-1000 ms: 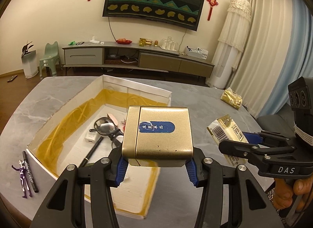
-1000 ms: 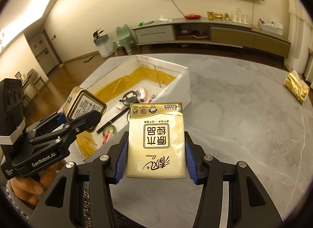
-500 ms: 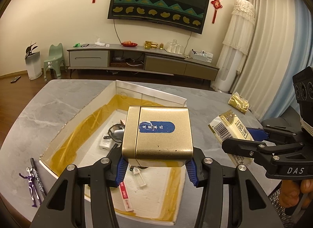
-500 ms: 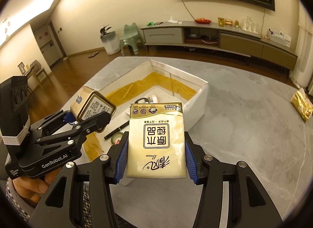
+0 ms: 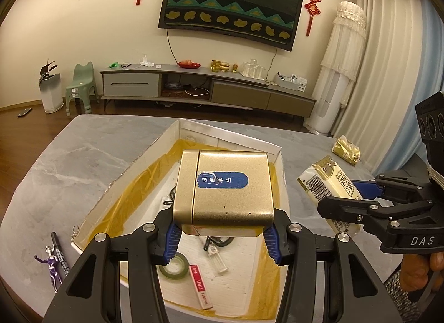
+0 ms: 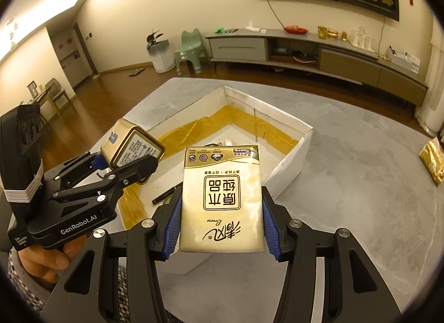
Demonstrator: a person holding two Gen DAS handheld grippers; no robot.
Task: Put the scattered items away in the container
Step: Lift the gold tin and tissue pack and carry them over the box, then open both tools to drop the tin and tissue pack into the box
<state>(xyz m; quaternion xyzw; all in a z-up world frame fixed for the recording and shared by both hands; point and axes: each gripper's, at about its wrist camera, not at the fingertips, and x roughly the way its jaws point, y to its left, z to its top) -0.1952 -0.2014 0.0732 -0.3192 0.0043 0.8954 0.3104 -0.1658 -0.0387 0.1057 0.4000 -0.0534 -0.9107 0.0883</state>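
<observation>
- On the grey desk (image 5: 83, 151), a purple figure (image 5: 52, 264) and a black pen (image 5: 59, 250) lie just left of the white box (image 5: 227, 135).
- Your left claw (image 5: 222, 239) is clamped on a gold tin (image 5: 224, 192), held above the box, over a tape roll (image 5: 173, 267) inside.
- Your right claw (image 6: 220, 228) grips a tissue pack (image 6: 222, 198) beside the box's near corner.
- Far right, a gold packet (image 5: 347, 151) rests on the desk.
</observation>
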